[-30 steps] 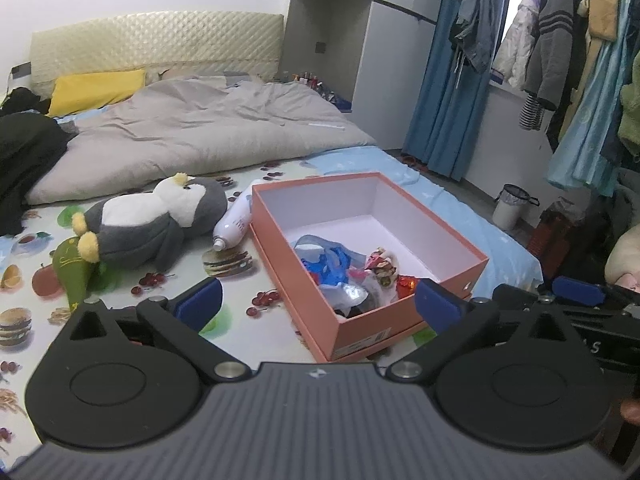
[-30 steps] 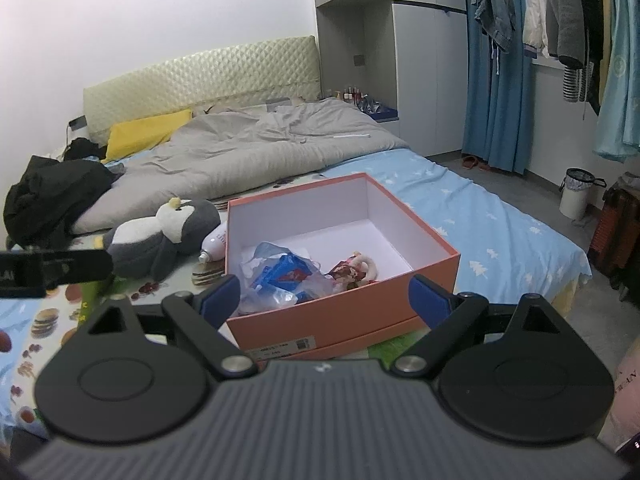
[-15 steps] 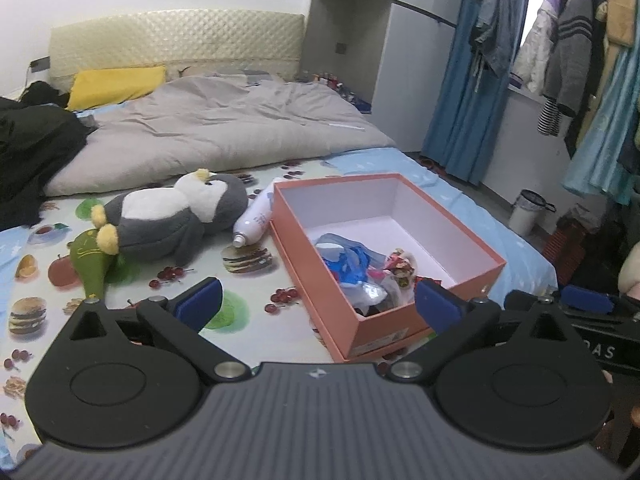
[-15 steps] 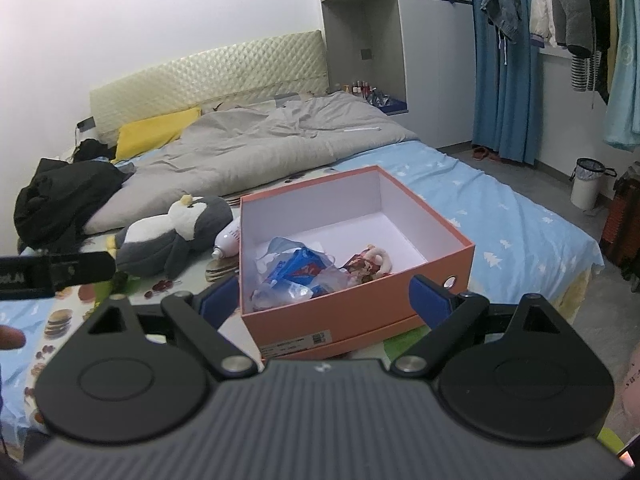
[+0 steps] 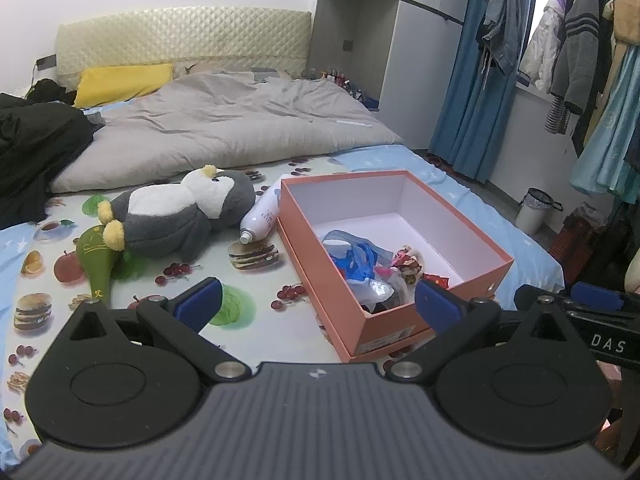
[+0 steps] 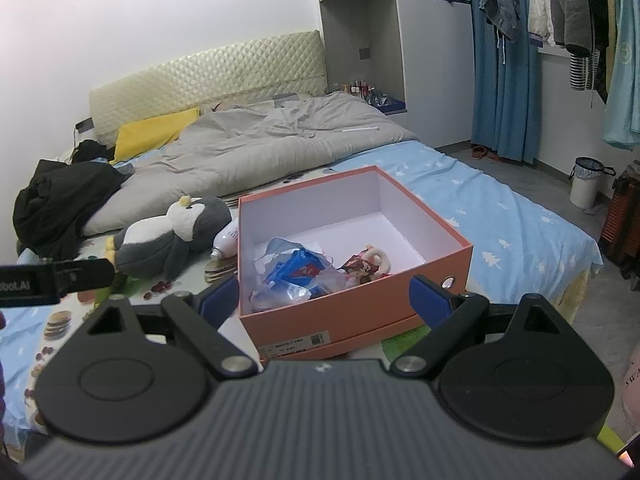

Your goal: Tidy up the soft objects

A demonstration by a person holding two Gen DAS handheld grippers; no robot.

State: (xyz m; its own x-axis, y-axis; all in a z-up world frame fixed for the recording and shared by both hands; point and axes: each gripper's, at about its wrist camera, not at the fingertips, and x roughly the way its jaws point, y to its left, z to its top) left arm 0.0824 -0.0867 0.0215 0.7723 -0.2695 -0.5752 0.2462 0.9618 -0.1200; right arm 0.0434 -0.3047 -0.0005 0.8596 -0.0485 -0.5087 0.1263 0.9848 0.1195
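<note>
Here, on a bed (image 5: 472,216) spread with a fruit-and-burger print mat (image 5: 256,280), an open salmon-pink cardboard box (image 5: 400,322) waits beside a plush penguin (image 5: 176,216), as both tools hang above the near edge: the left tool (image 5: 316,300) with its blue-padded fingers spread wide and empty, the right tool (image 6: 323,297) likewise wide apart and holding nothing. The penguin lies on its side well left of the box, its feet resting against a green plush toy (image 5: 96,260), and a white spray bottle (image 5: 262,216) lies wedged between the penguin's head and the box wall. Inside the box, blue plastic bags (image 6: 298,270) and a small doll (image 6: 368,264) crowd the near end, leaving the far end bare. The likely trouble, judging from this layout: the penguin looks bulky against the box opening, so a pinch on loose fleece may slip or leave it dangling and catch the rim, nudging the light box toward the bed's edge. Reaching for the head could also roll the bottle. Dropping the toy onto the bags may leave it perched high, not settled, and the two tools, near each other, could collide over the box
</note>
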